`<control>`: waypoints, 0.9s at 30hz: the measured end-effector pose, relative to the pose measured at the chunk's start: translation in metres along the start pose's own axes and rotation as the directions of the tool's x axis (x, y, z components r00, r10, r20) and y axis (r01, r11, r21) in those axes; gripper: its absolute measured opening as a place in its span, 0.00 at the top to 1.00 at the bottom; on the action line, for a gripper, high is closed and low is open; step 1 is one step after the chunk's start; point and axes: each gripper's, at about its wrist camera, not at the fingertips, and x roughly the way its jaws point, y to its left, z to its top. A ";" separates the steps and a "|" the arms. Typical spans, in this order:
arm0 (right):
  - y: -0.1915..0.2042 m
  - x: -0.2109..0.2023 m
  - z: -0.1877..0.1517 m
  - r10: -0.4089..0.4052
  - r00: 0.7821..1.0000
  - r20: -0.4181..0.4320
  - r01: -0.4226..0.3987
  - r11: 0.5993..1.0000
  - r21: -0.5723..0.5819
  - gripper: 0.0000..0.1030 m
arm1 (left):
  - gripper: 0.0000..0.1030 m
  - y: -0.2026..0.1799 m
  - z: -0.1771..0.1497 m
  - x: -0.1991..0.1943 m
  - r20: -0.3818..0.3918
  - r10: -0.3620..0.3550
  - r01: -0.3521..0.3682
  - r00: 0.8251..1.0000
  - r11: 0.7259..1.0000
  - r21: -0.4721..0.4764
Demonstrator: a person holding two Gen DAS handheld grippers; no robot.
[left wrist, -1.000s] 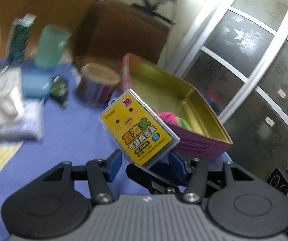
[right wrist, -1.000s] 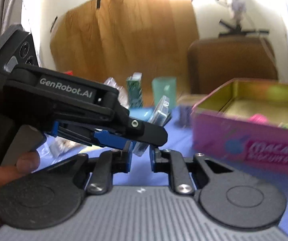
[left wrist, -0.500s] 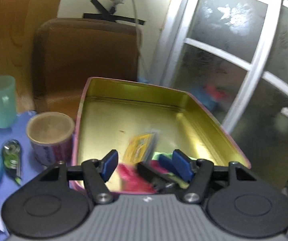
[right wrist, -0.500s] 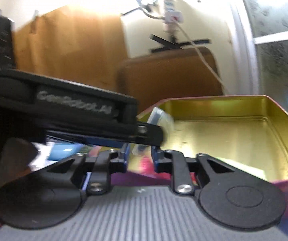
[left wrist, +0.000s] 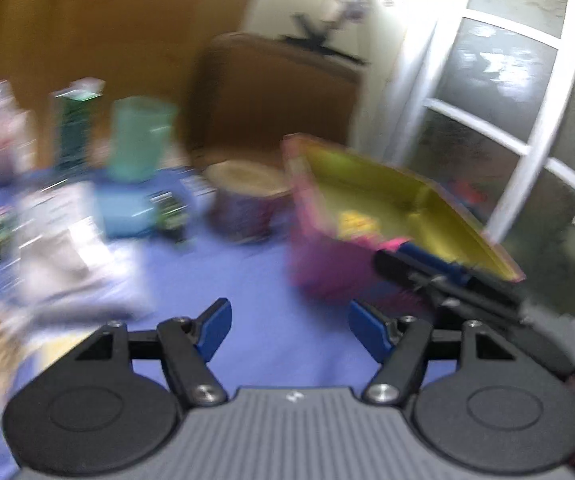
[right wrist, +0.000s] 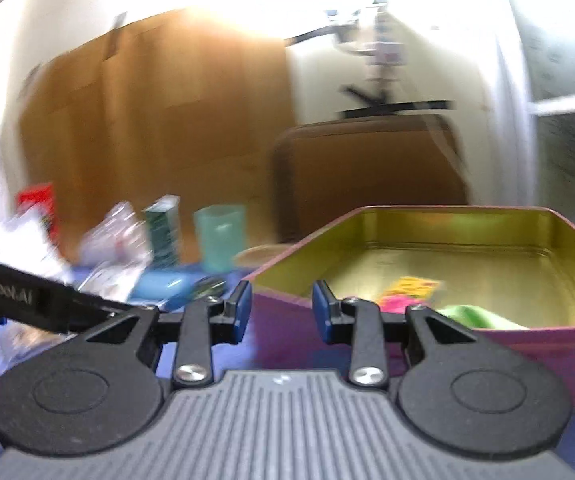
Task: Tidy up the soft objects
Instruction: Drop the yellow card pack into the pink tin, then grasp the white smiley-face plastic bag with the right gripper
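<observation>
A pink tin (left wrist: 327,264) with a gold inside stands on the blue table; it also shows in the right wrist view (right wrist: 535,344). A yellow card pack (right wrist: 411,289) lies inside it, beside a pink soft thing (right wrist: 397,303) and a green soft thing (right wrist: 475,316). The pack also shows in the left wrist view (left wrist: 355,222). My left gripper (left wrist: 289,326) is open and empty, left of the tin. My right gripper (right wrist: 281,312) is open and empty at the tin's near left corner; it also shows in the left wrist view (left wrist: 427,270).
Left of the tin stand a round can (left wrist: 247,204), a teal cup (left wrist: 139,144), a green box (left wrist: 73,128), a blue case (left wrist: 123,208) and clear packets (left wrist: 59,248). A brown chair back (left wrist: 271,96) is behind the table. A window (left wrist: 507,112) is at the right.
The yellow pack, held by my left gripper a second ago, now lies in the tin. My left gripper has opened wide and pulled back to the left. My right gripper has opened a little.
</observation>
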 end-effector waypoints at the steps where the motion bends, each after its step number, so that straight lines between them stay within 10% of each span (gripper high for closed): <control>1: 0.008 0.004 0.000 0.024 1.000 -0.017 -0.025 0.999 -0.023 0.64 | 0.36 0.013 -0.007 -0.007 -0.004 0.032 -0.032 0.999 0.999 -0.021; 7: 0.046 0.043 -0.006 0.179 0.967 -0.182 -0.189 0.981 -0.039 0.64 | 0.36 0.056 -0.031 -0.026 0.010 0.189 -0.187 0.982 0.979 -0.075; 27: 0.101 0.171 0.011 0.440 0.836 -0.328 -0.377 0.895 0.239 0.45 | 0.36 0.084 -0.036 -0.039 0.100 0.170 -0.144 0.980 0.964 -0.222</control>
